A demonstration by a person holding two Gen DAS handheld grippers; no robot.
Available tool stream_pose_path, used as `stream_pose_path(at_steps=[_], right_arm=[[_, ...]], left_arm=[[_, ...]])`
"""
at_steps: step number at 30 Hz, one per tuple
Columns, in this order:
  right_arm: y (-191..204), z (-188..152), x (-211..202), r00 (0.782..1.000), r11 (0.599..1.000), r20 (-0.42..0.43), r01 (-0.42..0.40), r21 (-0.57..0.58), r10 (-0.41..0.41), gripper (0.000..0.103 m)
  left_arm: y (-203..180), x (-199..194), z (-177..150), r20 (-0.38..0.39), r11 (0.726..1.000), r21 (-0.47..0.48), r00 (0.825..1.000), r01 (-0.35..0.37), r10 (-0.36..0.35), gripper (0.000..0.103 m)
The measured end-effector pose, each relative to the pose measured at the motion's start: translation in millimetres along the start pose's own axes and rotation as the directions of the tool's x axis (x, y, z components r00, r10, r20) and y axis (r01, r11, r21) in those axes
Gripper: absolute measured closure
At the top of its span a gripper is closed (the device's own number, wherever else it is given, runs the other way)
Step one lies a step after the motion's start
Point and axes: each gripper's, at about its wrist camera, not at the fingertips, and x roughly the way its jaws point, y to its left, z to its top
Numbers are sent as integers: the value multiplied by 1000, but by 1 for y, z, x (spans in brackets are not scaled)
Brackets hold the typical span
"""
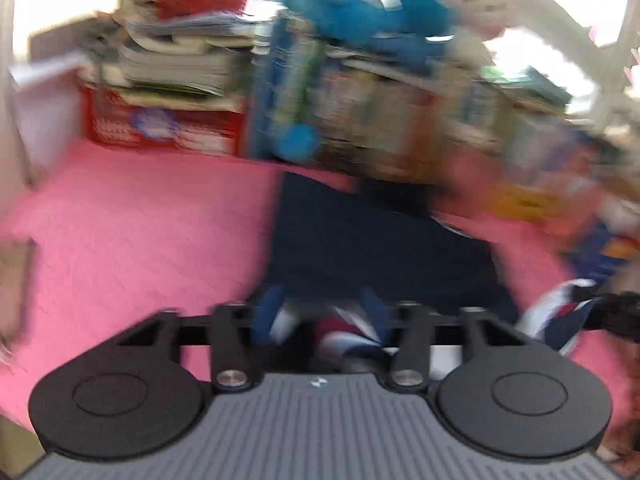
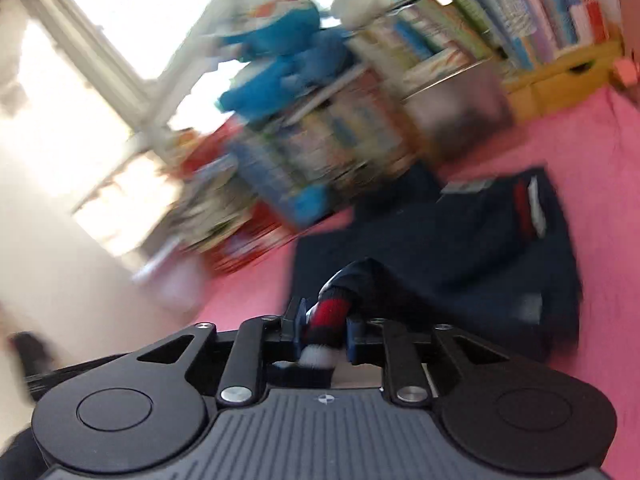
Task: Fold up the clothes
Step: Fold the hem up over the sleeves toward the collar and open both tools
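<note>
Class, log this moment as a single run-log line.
right gripper: jaws shut on striped cuff | left gripper: fabric between jaws, grip unclear | navy garment on pink mat

Dark navy cloth garment [image 2: 460,248] looks matt and soft, its red, white and navy cuff [image 2: 328,316] ribbed knit; pink bed sheet [image 1: 132,216] is matt woven cloth; black plastic right gripper [image 2: 324,320] has a dull finish with shiny metal pins

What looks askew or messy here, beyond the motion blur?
Nothing is spilled or damaged. The navy garment lies rumpled on the pink mat, its striped cuff pinched in the right gripper. Behind it, the stacked books sit unevenly, with blue plush toys heaped on top.
</note>
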Motion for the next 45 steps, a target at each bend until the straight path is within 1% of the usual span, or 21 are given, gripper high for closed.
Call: stream_pose_path(at_steps=[1, 2, 4, 6, 9, 13, 15, 18, 19, 21, 22, 23, 24, 25, 26, 32, 35, 38, 40, 42, 45], right_arm=[[0, 10, 21, 999, 999, -9, 42, 10, -42, 50], [1, 17, 32, 999, 999, -7, 49, 12, -49, 20], [4, 25, 38, 998, 999, 57, 26, -43, -24, 0], [10, 25, 33, 992, 987, 123, 48, -154, -29, 0], [7, 25, 37, 984, 929, 101, 172, -327, -147, 0], [13, 12, 86, 939, 746, 11, 279, -604, -343, 0], [13, 8, 119, 927, 695, -30, 260, -670, -375, 0], [2, 7, 164, 906, 676, -91, 238, -698, -413, 0], [-4, 8, 180, 898, 682, -115, 234, -693, -424, 0], [-20, 4, 202, 873, 727, -201, 220, -650, -444, 12], [-27, 1, 207, 864, 753, -239, 215, -622, -444, 34], [-27, -1, 202, 869, 771, -237, 222, -597, -434, 44], [-27, -2, 198, 874, 788, -236, 229, -571, -425, 55], [-26, -3, 192, 880, 800, -229, 236, -551, -417, 74], [-22, -3, 181, 887, 800, -206, 245, -548, -412, 78], [9, 22, 104, 945, 822, -37, 262, -506, -324, 84], [15, 55, 90, 955, 827, 78, 286, -484, -285, 84], [4, 89, 106, 952, 845, 152, 306, -439, -266, 84], [-16, 101, 136, 947, 851, 147, 322, -414, -287, 84], [-35, 113, 167, 941, 857, 141, 338, -389, -307, 83], [-68, 120, 217, 933, 861, 76, 356, -363, -353, 77]], left_arm=[[-3, 15, 15, -20, 997, 8, 997, -74, 74, 43], [-1, 21, 17, -26, 996, 22, 996, -81, 82, 41], [5, 30, 15, -30, 997, 51, 998, -57, 58, 7], [11, 39, 13, -35, 996, 79, 999, -32, 35, 2], [21, 52, 9, -43, 992, 122, 999, 6, -1, 3], [19, 89, -4, -148, 978, 185, 986, 101, -74, 3], [13, 111, -9, -177, 964, 233, 980, 130, -89, 3], [3, 145, -20, -203, 941, 307, 976, 140, -79, 8], [1, 154, -24, -197, 936, 322, 977, 140, -79, 23], [0, 165, -31, -178, 939, 308, 979, 153, -101, 46], [-1, 168, -34, -175, 945, 289, 979, 153, -105, 49], [-2, 168, -35, -159, 950, 281, 983, 135, -93, 54], [-3, 166, -35, -138, 955, 275, 987, 112, -76, 78], [-4, 160, -35, -123, 957, 270, 990, 103, -72, 89], [-5, 152, -34, -110, 959, 265, 991, 98, -71, 90], [-27, 107, 5, 40, 957, 264, 990, 117, -132, 91], [-37, 112, 48, 153, 961, 250, 976, 116, -158, 91], [-54, 145, 89, 223, 958, 265, 960, 110, -172, 90], [-64, 181, 107, 206, 958, 271, 967, 94, -153, 87], [-71, 228, 117, 126, 965, 256, 987, 62, -97, 80], [-75, 282, 112, -19, 970, 235, 998, -57, 63, 80]])
